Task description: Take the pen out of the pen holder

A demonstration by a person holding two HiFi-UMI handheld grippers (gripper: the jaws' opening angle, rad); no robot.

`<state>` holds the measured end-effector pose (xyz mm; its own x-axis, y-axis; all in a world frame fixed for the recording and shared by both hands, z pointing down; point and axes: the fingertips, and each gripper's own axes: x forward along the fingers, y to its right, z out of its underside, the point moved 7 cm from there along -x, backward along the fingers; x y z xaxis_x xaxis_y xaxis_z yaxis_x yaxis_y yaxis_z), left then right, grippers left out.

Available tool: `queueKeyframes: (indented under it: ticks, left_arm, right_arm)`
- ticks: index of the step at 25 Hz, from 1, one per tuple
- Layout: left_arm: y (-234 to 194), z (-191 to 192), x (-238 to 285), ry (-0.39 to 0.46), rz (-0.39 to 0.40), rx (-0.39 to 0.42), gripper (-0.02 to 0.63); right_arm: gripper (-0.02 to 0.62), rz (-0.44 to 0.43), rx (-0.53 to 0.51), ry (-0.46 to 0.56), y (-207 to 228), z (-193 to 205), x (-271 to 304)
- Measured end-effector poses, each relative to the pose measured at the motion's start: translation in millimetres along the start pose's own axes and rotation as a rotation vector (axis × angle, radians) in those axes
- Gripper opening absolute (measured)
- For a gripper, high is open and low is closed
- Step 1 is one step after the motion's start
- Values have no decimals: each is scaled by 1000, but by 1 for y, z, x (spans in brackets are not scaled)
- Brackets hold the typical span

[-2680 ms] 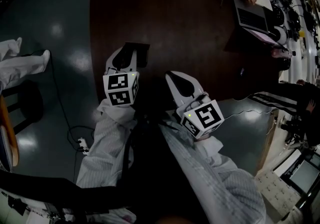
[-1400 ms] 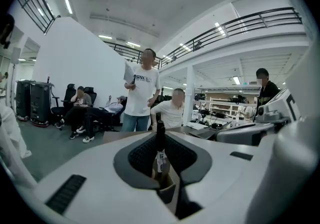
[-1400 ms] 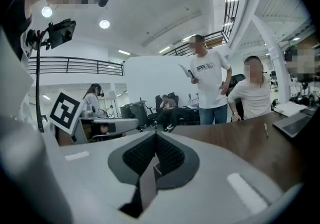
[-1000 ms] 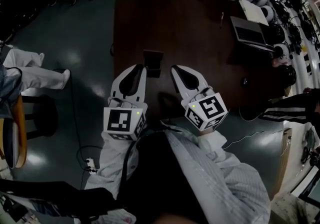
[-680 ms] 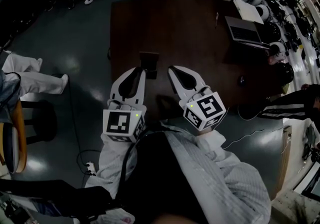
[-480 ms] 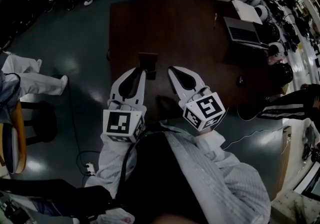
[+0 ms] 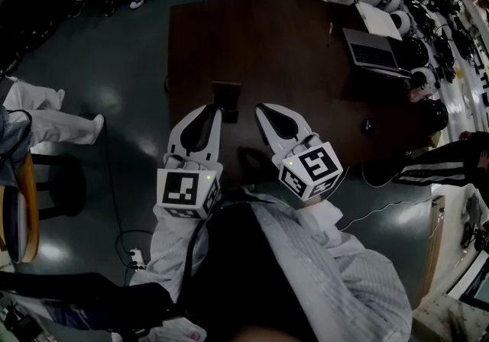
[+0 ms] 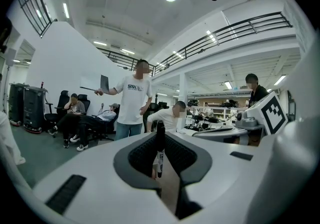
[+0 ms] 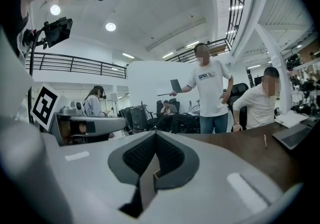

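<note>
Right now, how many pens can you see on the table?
2. One pen stands upright in the pen holder on the near side of the table. What looks like a second pen lies near the laptop at the far side. Others may be hidden.

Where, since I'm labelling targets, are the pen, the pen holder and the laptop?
pen (image 8: pixel 160 142), left gripper view, on its dark upper barrel.
pen holder (image 7: pixel 227 94), head view, on its top.
laptop (image 7: pixel 368 48), head view, on its middle.
</note>
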<state>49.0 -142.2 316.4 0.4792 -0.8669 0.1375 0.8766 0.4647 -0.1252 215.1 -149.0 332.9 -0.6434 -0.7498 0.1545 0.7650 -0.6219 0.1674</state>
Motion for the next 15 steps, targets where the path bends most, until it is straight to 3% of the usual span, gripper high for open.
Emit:
queueKeyframes:
  ticks: [15]
  left_arm:
    - [2, 3, 4, -7, 2, -4, 46]
  right_arm:
    - [2, -5, 5, -8, 4, 2, -1]
